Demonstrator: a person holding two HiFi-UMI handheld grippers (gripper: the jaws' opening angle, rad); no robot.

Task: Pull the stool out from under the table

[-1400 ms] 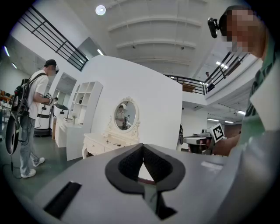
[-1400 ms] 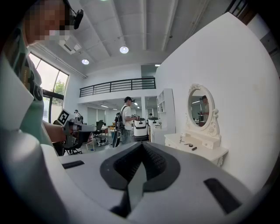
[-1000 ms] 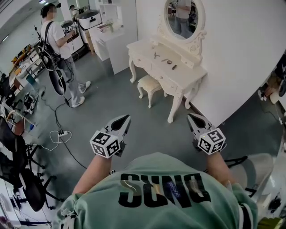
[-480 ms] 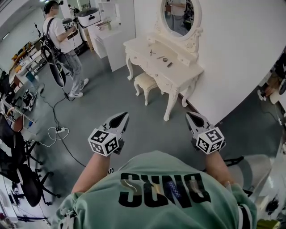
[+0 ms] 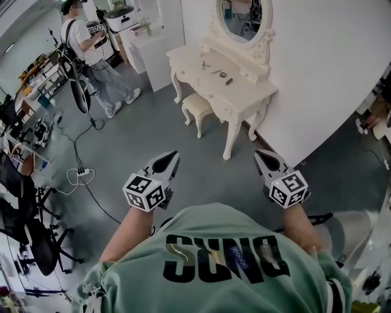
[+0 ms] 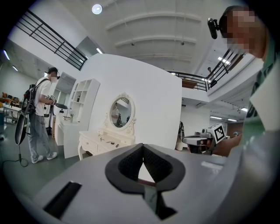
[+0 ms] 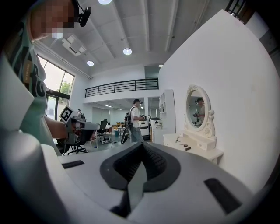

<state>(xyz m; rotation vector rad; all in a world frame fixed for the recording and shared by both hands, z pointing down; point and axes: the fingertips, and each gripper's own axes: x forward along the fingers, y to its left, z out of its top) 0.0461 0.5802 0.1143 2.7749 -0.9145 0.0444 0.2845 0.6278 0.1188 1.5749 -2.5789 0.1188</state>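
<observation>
A cream dressing table (image 5: 235,98) with an oval mirror (image 5: 243,17) stands against the white wall. The small cream stool (image 5: 197,107) stands at its left side, partly tucked under the top. My left gripper (image 5: 173,157) and right gripper (image 5: 259,156) are held level over the grey floor, well short of the table, both shut and holding nothing. In the left gripper view the left gripper (image 6: 142,146) points toward the table (image 6: 98,141), and its body hides the stool. In the right gripper view the right gripper (image 7: 141,144) has the table (image 7: 194,148) to its right.
A person with a backpack (image 5: 85,46) stands at the far left by a white cabinet (image 5: 153,58). A cable with a power strip (image 5: 82,174) lies on the floor. Black office chairs (image 5: 27,232) crowd the left edge. Small items (image 5: 215,70) lie on the tabletop.
Both grippers have moved forward toward the table, still shut. The table and stool now sit a little higher and further left in the head view. The person at the back has stepped along.
</observation>
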